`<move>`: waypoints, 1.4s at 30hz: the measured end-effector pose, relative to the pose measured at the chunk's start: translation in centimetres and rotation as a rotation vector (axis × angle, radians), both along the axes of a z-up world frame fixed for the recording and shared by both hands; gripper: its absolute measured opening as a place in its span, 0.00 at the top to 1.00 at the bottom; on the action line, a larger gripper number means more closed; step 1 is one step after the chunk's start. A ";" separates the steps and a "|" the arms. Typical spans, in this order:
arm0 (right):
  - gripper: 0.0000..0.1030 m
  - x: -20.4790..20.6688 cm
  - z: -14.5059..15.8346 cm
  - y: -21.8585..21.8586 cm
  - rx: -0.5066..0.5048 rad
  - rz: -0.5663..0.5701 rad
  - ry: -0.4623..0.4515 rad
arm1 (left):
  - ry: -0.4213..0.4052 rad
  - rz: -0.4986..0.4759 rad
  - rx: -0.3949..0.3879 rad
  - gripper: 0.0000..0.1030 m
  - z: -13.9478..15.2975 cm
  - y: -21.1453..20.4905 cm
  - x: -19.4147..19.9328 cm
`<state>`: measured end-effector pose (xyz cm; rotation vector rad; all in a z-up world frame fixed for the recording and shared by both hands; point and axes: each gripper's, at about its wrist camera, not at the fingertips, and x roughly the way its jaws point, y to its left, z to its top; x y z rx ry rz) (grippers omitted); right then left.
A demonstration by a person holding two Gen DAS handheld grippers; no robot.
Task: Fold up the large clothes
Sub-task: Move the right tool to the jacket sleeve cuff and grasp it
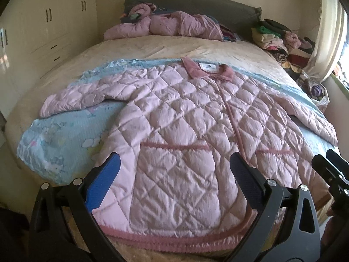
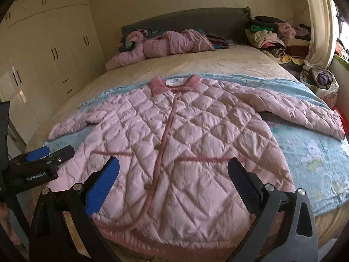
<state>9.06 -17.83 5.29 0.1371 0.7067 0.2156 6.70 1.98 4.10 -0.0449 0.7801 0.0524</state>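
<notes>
A large pink quilted jacket (image 1: 185,120) (image 2: 185,142) lies spread flat, front up, on a light blue blanket (image 1: 63,137) (image 2: 309,152) across the bed. Its darker pink collar (image 1: 207,69) points to the headboard and both sleeves are stretched sideways. My left gripper (image 1: 175,159) hangs open over the lower left part of the jacket, nothing between its fingers. My right gripper (image 2: 174,163) is open too, above the jacket's lower middle near the zip. The left gripper also shows at the left edge of the right wrist view (image 2: 48,155), and the right gripper shows at the right edge of the left wrist view (image 1: 329,163).
A crumpled pink jacket (image 1: 165,27) (image 2: 161,43) lies by the grey headboard (image 2: 185,21). Piles of folded clothes (image 1: 277,39) (image 2: 274,37) fill the far right corner beside a curtain (image 1: 327,35). Cream wardrobes (image 2: 48,50) line the left wall.
</notes>
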 end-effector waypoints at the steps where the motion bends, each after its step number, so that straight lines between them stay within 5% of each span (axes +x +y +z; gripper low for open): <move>1: 0.04 0.3 0.2 0.1 0.001 0.002 -0.004 | -0.001 0.001 0.000 0.09 0.2 0.1 0.5; 28: 0.04 13.3 6.0 -2.3 0.089 -0.091 -0.040 | -0.021 -0.037 0.017 0.09 5.8 -2.0 14.2; 42: 0.04 19.5 11.1 -9.8 0.174 -0.269 -0.095 | -0.047 -0.071 0.010 0.09 10.6 -4.7 21.6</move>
